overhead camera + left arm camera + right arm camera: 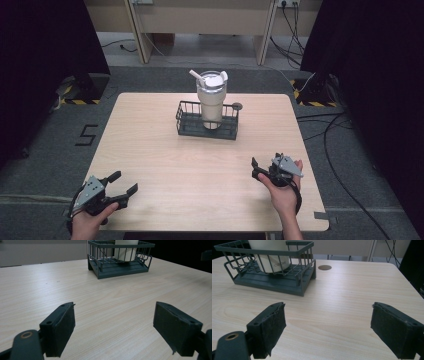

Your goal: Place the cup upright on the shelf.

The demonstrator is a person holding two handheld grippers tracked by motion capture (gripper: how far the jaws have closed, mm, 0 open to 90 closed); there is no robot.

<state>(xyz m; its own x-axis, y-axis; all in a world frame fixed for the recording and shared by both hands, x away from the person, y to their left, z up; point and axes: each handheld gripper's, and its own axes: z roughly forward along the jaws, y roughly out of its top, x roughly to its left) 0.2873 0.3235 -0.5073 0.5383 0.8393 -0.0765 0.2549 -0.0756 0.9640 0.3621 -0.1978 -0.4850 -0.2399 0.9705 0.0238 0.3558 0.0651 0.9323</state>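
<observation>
- At frame bottom, high view: left gripper (121,192) and right gripper (261,168) rest on the counter (150,150), jaws wide apart, holding nothing.
- Step, my read: pre-reach; next move is an approach up-frame.
- Cream tumbler (210,100), white lid and straw, stands upright in dark wire basket (186,120), upper centre.

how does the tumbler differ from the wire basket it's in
The tumbler is cream-white and solid-walled; the wire basket is dark and made of open bars. The tumbler stands tall and upright, rising well above the basket, which is low and wide. The tumbler carries a lid with a straw; the basket is open on top. Both sit at the far middle of the table, away from both grippers.
</observation>
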